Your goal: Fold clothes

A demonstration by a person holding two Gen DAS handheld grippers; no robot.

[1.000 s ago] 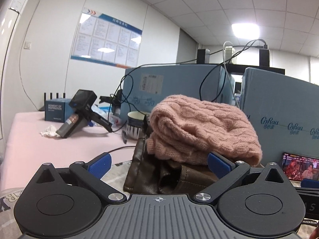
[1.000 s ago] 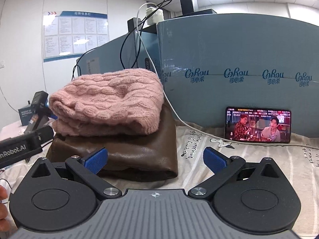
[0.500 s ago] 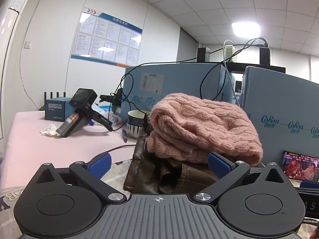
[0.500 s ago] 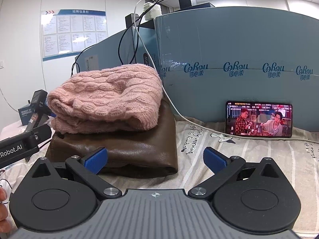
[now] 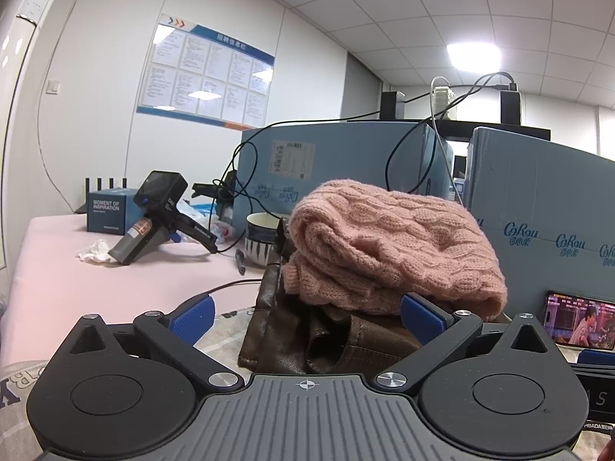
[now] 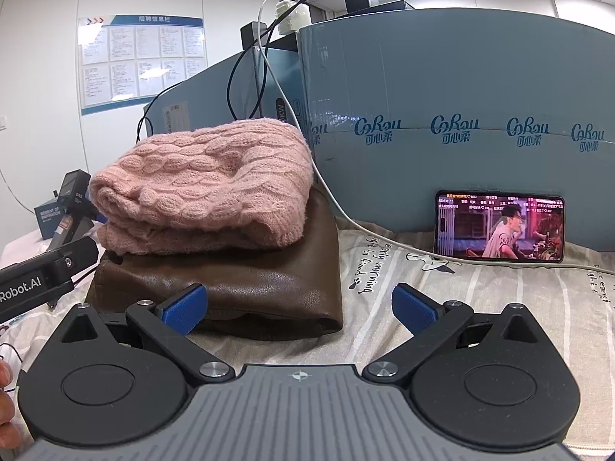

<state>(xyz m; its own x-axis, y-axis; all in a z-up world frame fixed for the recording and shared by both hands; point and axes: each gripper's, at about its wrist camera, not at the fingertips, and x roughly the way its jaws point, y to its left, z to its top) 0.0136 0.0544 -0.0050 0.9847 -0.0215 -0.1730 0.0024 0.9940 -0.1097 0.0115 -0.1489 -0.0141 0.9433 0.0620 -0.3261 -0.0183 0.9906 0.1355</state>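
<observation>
Pink cable-knit wool is seen folded into a thick bundle: the sweater (image 6: 203, 184) is stacked on a folded brown leather garment (image 6: 230, 288), and the pile rests on a striped, printed bedsheet (image 6: 499, 299), against blue cartons (image 6: 442, 77) with a lit phone (image 6: 499, 226) propped beside it. Folding of these two pieces looks finished; no loose garment can be seen in either view. The left gripper (image 5: 305, 313) is held just short of the pile's ragged end, fingers spread wide, nothing between them. The right gripper (image 6: 300, 307) is likewise held spread and empty at the pile's smooth folded edge. Next, a fresh garment would probably have to be fetched, or the pile squared up.
</observation>
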